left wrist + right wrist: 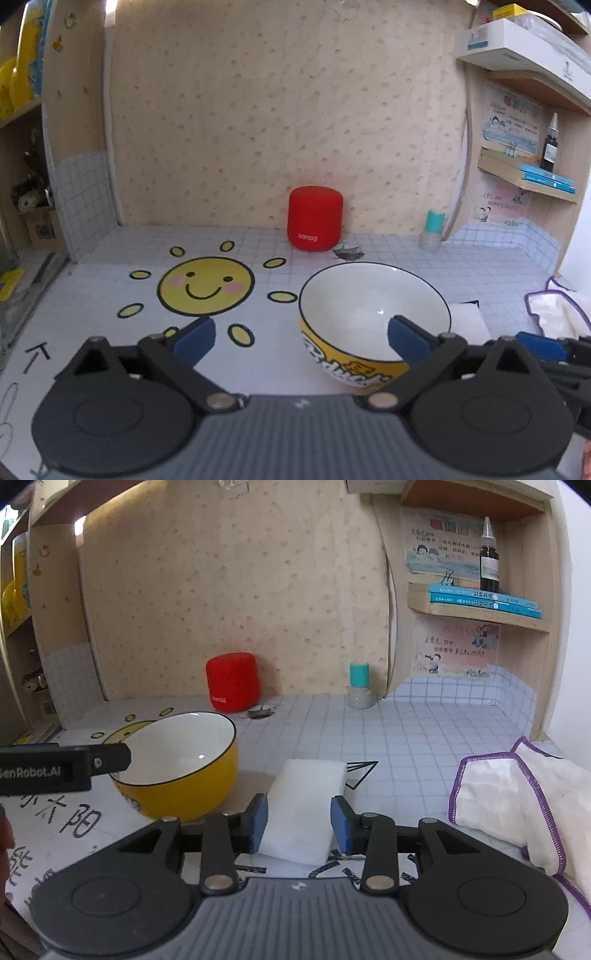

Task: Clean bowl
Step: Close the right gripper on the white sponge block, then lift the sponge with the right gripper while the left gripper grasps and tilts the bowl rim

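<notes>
A yellow bowl [369, 295] with a white inside stands upright on the tiled counter, to the right of a smiling sun drawing. My left gripper [301, 339] is open wide at the bowl's near side. Its right finger [406, 341] reaches over the rim into the bowl and its left finger stays outside. In the right wrist view the bowl [184, 775] sits at the left, with a left-gripper finger [110, 761] at its rim. My right gripper [300, 823] is shut on a white sponge block [306, 794] that lies on the counter, a blue pad against each side.
A red speaker [314, 219] and a teal-capped bottle [433, 229] stand by the back wall. A white cloth with purple edging [517, 805] lies at the right. Wall shelves [480, 609] with books and a dark bottle hang at the right; the counter's left edge drops beside a cabinet.
</notes>
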